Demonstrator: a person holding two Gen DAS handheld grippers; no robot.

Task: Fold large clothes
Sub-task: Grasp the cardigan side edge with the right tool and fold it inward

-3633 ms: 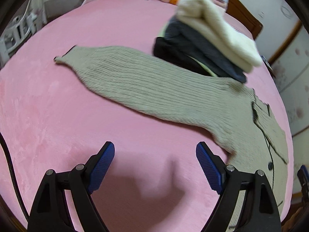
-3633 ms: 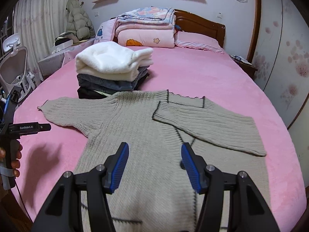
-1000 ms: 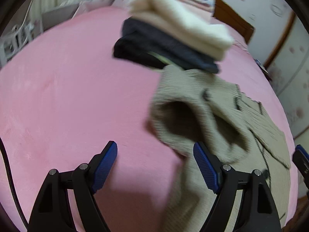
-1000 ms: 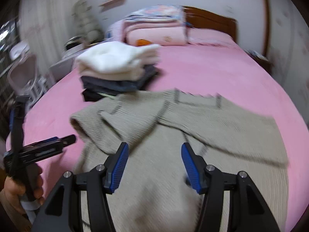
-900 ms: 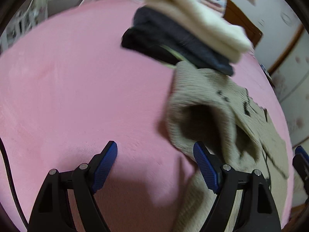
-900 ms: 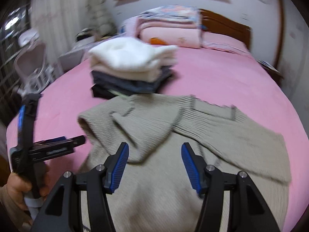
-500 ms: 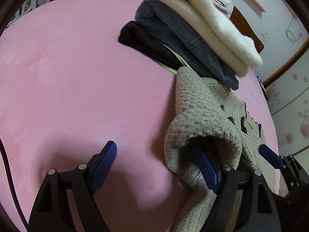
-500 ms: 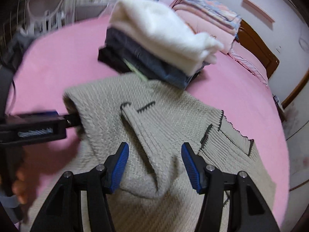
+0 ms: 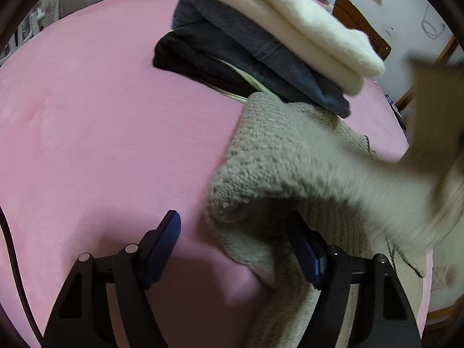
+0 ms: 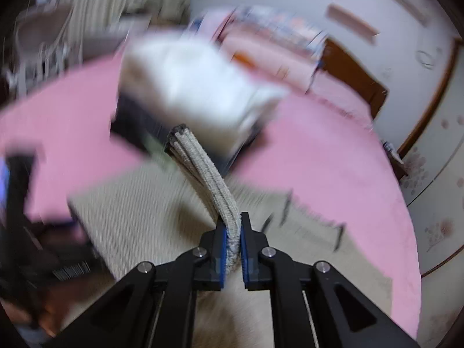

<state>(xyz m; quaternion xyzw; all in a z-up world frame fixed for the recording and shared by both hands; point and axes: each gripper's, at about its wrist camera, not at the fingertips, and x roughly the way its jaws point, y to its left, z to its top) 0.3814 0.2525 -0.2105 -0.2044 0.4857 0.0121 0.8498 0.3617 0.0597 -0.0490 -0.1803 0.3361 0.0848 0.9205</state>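
A beige ribbed knit sweater [image 9: 278,156] lies on the pink bed [image 9: 87,116]. Its folded left shoulder humps up over my left gripper's right finger. My left gripper [image 9: 235,232] is open, with the fold's edge between its fingers. My right gripper [image 10: 232,232] is shut on the sweater's sleeve [image 10: 203,168], which sticks up from the jaws, its dark-trimmed cuff at the top. The sweater's body [image 10: 139,203] spreads below in the blurred right wrist view. The lifted sleeve crosses the right side of the left wrist view [image 9: 429,133], blurred.
A stack of folded clothes, white fleece [image 9: 290,23] on grey and black garments [image 9: 232,58], stands on the bed just beyond the sweater. Folded quilts and a wooden headboard [image 10: 356,78] are at the far end. The hand holding the left gripper [image 10: 34,261] shows at the left.
My right gripper has closed on the sleeve and lifted it, moving fast. My left gripper has pushed further in under the sweater's folded shoulder.
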